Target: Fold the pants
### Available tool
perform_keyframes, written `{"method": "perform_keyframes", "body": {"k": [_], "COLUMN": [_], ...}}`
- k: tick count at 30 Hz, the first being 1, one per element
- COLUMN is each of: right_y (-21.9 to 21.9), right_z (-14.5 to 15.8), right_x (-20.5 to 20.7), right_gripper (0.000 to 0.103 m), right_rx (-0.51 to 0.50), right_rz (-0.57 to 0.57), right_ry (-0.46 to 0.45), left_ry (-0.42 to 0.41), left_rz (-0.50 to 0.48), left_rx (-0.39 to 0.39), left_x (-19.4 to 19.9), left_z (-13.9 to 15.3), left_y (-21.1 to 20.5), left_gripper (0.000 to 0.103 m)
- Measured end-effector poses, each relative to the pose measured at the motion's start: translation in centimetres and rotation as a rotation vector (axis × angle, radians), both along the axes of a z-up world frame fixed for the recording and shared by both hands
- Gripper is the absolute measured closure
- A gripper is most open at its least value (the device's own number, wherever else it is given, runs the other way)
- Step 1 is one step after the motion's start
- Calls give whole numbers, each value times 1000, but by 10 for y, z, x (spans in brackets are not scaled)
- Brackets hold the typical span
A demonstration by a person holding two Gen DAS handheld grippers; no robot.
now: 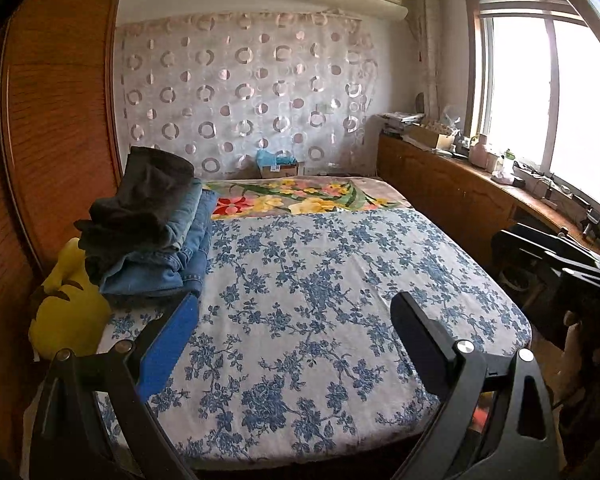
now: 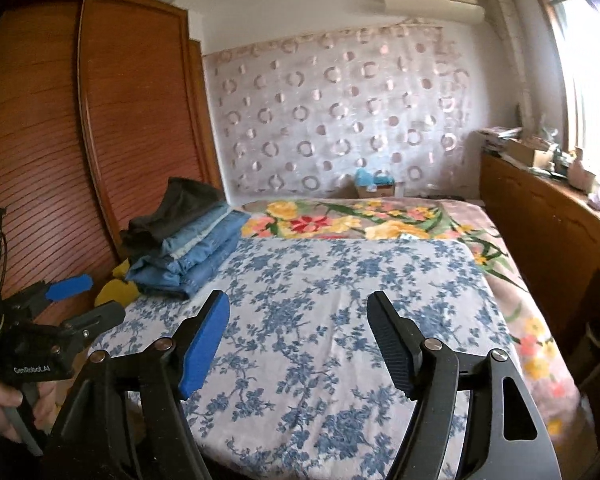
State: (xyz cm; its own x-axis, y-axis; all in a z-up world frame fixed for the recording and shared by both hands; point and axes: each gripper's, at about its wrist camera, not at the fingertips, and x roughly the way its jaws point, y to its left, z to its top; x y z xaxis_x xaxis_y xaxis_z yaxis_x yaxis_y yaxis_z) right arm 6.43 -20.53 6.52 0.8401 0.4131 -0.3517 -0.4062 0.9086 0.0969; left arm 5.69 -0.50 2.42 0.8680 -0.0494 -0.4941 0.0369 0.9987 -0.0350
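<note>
A stack of folded pants (image 1: 152, 232) lies at the left edge of the bed, a dark pair on top of several blue jeans; the right wrist view shows the same stack (image 2: 188, 248). My left gripper (image 1: 296, 304) hovers open over the blue-flowered sheet (image 1: 320, 248), just right of the stack, with only sheet between its fingers. My right gripper (image 2: 296, 300) is open too, above the sheet (image 2: 320, 272) and holding nothing. In the right wrist view the left gripper (image 2: 104, 298) appears at the lower left, held by a hand (image 2: 4, 404).
A yellow plush toy (image 1: 68, 312) sits beside the stack against the wooden wardrobe (image 1: 52, 120). A bright floral blanket (image 1: 300, 196) covers the bed's far end, with a cardboard box (image 1: 280, 168) behind it. A low wooden cabinet (image 1: 452, 188) with clutter runs under the window on the right.
</note>
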Motion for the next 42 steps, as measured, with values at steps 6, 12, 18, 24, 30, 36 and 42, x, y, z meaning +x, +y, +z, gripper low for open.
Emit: {"method": "perform_keyframes", "body": {"k": [6,12,18,24,30,36,42], "right_y": [-6,-10,-12,-12,-15,-18,-19], "right_z": [0,1,-1,-8,-9,-7,-6], "right_x": [-15,-33,-46,-44,-43,-43,-42], "right_gripper": [30,30,30,30,30,30,30], "right_rx": [10,17,23,23,21,21,23], "right_rz": [-36,-72,-96,-100,-102,-101,-99], "right_ry": [-22,-57,-92,-100,-92,-91,-91], "left_ry": [-33,-74,-107,-104,-101,-101,-112], "left_rz": [1,11,27,38,40,41,50], "left_rx": [24,28,24,26,23,21,10], "left_x": [-11,-25,-35,-35,-35,-35,-36], "left_z": [17,32,40,39,36,35,31], "left_y": [-7,-8,-5,-4,-2,-1,1], "left_gripper": [6,6,6,6,6,6,6]}}
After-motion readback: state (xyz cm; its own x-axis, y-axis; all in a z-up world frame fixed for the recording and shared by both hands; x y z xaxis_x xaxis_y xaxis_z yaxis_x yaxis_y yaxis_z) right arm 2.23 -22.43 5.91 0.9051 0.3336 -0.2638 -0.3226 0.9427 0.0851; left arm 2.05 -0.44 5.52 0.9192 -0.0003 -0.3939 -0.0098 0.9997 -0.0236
